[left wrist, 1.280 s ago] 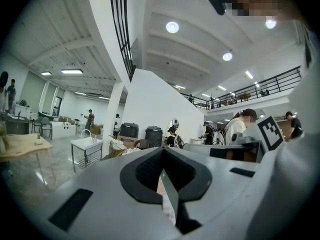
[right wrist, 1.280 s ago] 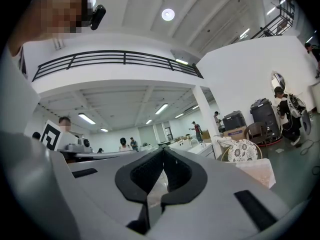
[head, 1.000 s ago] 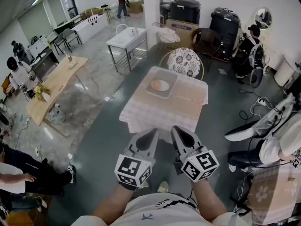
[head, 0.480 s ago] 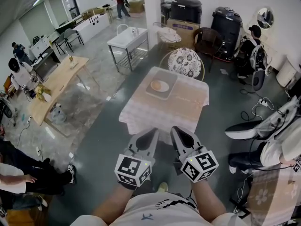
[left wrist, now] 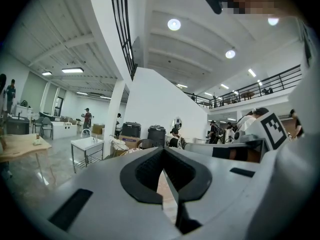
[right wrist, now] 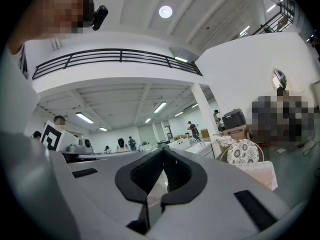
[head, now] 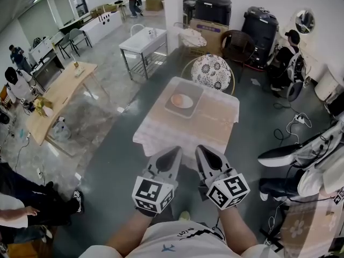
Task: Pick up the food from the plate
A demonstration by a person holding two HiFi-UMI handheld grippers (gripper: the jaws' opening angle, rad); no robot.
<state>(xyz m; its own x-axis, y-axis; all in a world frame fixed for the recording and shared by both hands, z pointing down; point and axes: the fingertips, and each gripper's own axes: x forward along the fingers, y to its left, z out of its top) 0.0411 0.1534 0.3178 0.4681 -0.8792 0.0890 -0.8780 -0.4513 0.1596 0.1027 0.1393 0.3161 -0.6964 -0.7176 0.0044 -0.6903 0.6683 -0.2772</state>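
A pale round piece of food [head: 182, 100] lies on a white plate in a grey tray [head: 173, 110] at the far side of a small cloth-covered table [head: 215, 122]. Both grippers are held low in front of me, short of the table's near edge and well away from the tray. My left gripper [head: 176, 151] has its jaws shut with nothing between them, and its own view [left wrist: 163, 156] looks over the closed tips toward the room. My right gripper [head: 200, 149] beside it also stands shut and empty [right wrist: 163, 155].
A round patterned chair [head: 210, 70] stands behind the table. A white metal table [head: 142, 41] and a long wooden table [head: 59, 93] are to the left. Black bins [head: 212, 9] line the back wall. People sit at the right [head: 290, 58] and lower left [head: 16, 208].
The table and tray have drifted slightly in the head view as I shift forward. Both grippers keep the same place and stay shut.
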